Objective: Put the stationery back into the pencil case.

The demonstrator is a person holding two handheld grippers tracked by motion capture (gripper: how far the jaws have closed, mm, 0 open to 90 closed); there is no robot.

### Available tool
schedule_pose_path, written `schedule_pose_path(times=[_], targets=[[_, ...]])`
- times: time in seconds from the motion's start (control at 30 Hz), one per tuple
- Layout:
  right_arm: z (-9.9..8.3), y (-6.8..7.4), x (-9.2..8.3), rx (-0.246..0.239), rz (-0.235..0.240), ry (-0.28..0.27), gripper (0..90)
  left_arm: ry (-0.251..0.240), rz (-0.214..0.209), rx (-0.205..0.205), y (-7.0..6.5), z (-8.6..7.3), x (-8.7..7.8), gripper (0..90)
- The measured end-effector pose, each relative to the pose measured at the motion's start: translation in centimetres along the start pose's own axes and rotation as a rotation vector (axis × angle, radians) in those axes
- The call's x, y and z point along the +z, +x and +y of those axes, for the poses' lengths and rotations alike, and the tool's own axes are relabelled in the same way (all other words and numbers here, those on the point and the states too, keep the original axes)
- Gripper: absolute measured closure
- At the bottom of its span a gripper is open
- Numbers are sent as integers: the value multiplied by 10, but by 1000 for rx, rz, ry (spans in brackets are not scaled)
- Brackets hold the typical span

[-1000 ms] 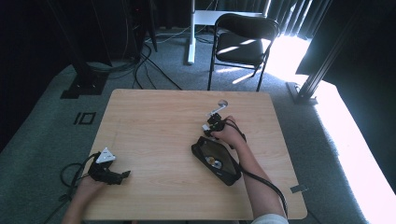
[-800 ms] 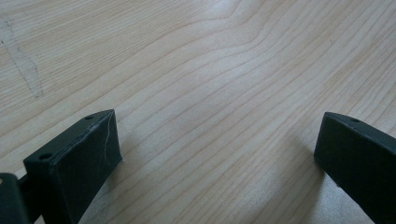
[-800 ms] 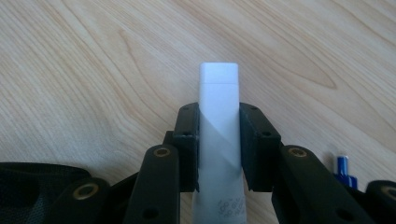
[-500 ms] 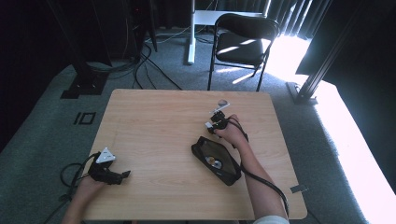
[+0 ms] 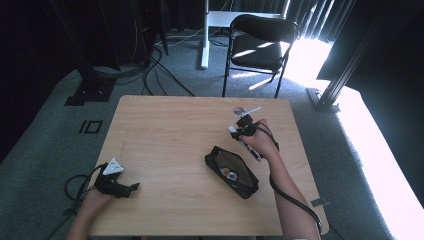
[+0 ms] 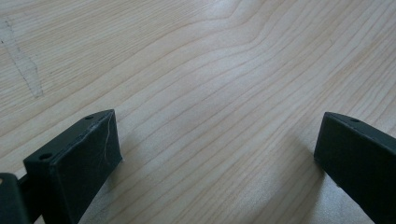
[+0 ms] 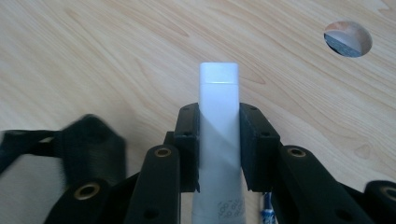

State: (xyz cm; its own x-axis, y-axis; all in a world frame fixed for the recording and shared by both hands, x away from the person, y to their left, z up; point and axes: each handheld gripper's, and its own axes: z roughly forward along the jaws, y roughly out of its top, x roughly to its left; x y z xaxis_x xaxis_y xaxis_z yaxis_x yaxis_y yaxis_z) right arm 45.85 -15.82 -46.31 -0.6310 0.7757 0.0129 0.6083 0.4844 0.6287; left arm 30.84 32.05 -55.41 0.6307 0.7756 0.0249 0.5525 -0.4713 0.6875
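Two padded fingers (image 7: 252,149) of the right gripper (image 7: 219,149) clamp a white squeeze tube (image 7: 218,135); carry it level to the open black zip pouch (image 5: 231,171), while the left gripper (image 6: 215,154) rests wide open, empty.

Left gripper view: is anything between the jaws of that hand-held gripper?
No: the left hand-held gripper has its jaws wide apart, with bare wooden table between them.

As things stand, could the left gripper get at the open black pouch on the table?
Probably yes. The left gripper rests near the wooden table's front left corner with its fingers wide apart and holding nothing, and only bare wood lies between it and the open black pouch.
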Motion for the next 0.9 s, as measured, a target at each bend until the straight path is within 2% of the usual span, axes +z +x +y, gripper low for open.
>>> schedule_pose_path(times=[0.2, 0.33, 0.43, 0.57, 0.73, 0.9], targets=[[-5, 5, -27, 7, 10, -60, 704, 0, 0, 0, 0, 0, 0, 6], [-9, 13, -44, 11, 19, -78, 705, 0, 0, 0, 0, 0, 0, 6], [-12, 22, -57, 9, 29, -73, 705, 0, 0, 0, 0, 0, 0, 6], [-16, 33, -70, -6, 56, -87, 704, 0, 0, 1, 0, 0, 0, 6], [-25, 48, -77, -17, 90, -105, 704, 0, 0, 1, 0, 0, 0, 6], [-37, 62, -71, -41, 120, -92, 704, -2, 0, -1, 0, 0, 0, 6]])
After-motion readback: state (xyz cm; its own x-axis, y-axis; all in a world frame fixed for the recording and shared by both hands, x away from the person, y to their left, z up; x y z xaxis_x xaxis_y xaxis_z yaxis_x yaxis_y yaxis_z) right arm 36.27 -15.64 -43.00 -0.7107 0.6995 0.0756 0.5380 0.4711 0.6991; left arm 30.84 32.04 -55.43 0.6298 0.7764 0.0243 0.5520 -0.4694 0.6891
